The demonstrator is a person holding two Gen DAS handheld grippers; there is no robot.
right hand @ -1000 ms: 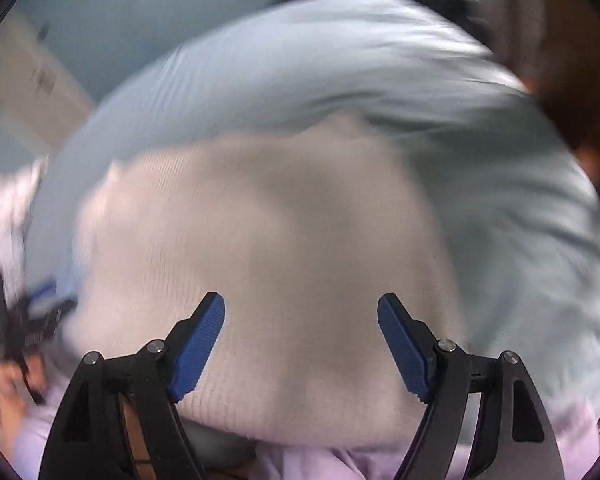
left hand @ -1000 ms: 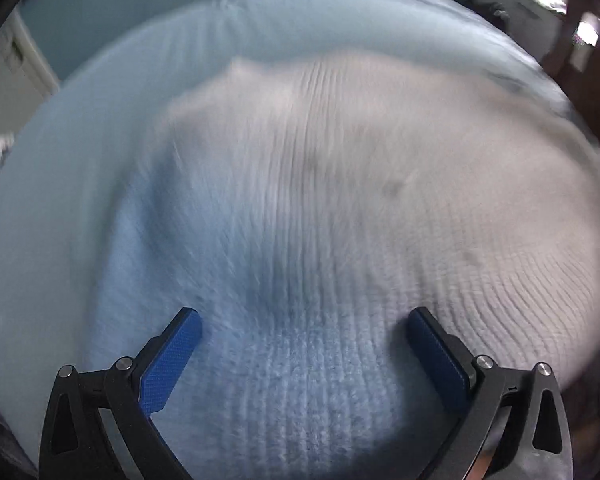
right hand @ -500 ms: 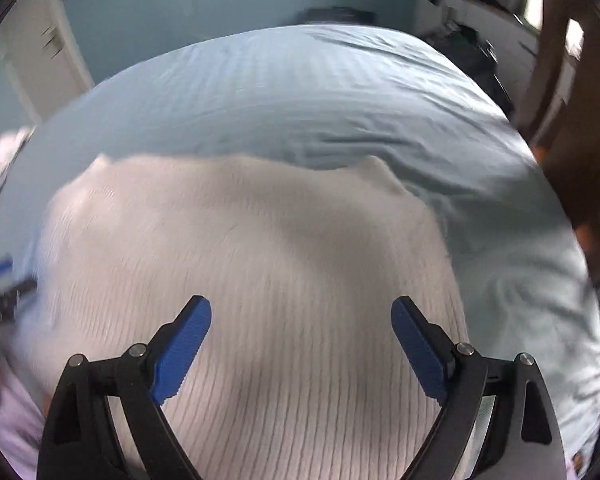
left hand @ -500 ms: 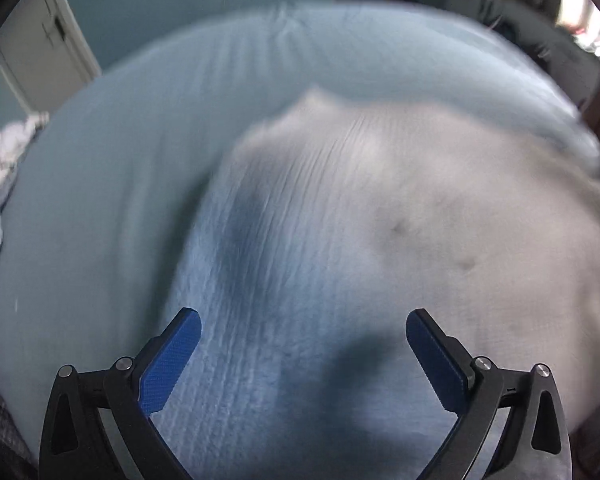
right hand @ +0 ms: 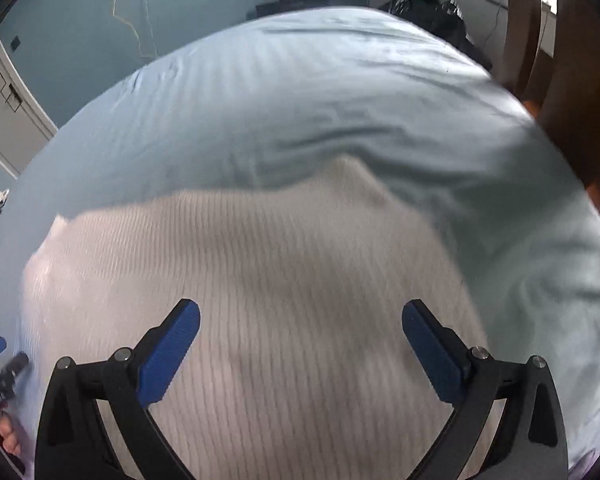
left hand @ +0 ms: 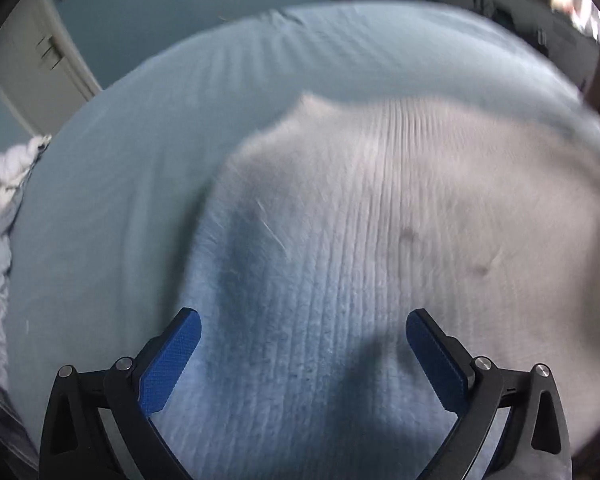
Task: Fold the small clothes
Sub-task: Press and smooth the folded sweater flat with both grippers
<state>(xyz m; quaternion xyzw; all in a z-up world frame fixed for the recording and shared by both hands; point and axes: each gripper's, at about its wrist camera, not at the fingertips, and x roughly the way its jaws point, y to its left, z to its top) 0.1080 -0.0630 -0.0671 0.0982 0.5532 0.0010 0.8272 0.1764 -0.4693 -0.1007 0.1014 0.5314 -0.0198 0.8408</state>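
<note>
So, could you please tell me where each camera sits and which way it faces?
Left wrist: on the left gripper, angled down at the knit garment on the bed; both blue pads show, open.
Right wrist: on the right gripper, jaws opening and empty, angled down at the garment's far edge; the left gripper shows at lower left.
Shared: garment, bed, door.

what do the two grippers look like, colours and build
Both look alike. The left gripper and right gripper each have two black angular finger arms with triangular cut-outs and silver round bolt heads at the joints. The fingertips carry flat blue pads with a fine textured surface. No cables, markings or sleeves show.
</note>
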